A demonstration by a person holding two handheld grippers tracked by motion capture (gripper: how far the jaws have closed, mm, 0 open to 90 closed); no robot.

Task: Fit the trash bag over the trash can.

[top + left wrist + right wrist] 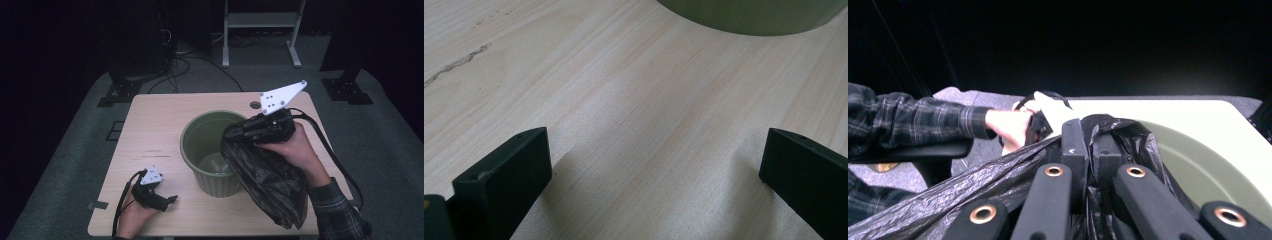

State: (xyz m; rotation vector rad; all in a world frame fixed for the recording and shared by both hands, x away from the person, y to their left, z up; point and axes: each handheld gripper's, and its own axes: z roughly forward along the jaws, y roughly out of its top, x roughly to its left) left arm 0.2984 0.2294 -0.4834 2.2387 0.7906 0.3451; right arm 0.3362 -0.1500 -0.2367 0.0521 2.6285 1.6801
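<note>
Left gripper [161, 199]: rests low on the table [150, 130] at its near left, jaws wide apart, holding nothing.
Right gripper [250, 131]: jaws pinched on the gathered edge of the black bag [272, 175].
Black bag: hangs folded beside the bin's right rim, not yet opened or fitted.
Green bin [210, 150]: stands mid-table, unlined; lining it appears barely begun.
Hidden: the bag's mouth is bunched and hard to make out; the pale shape on the bin floor is unclear.
</note>
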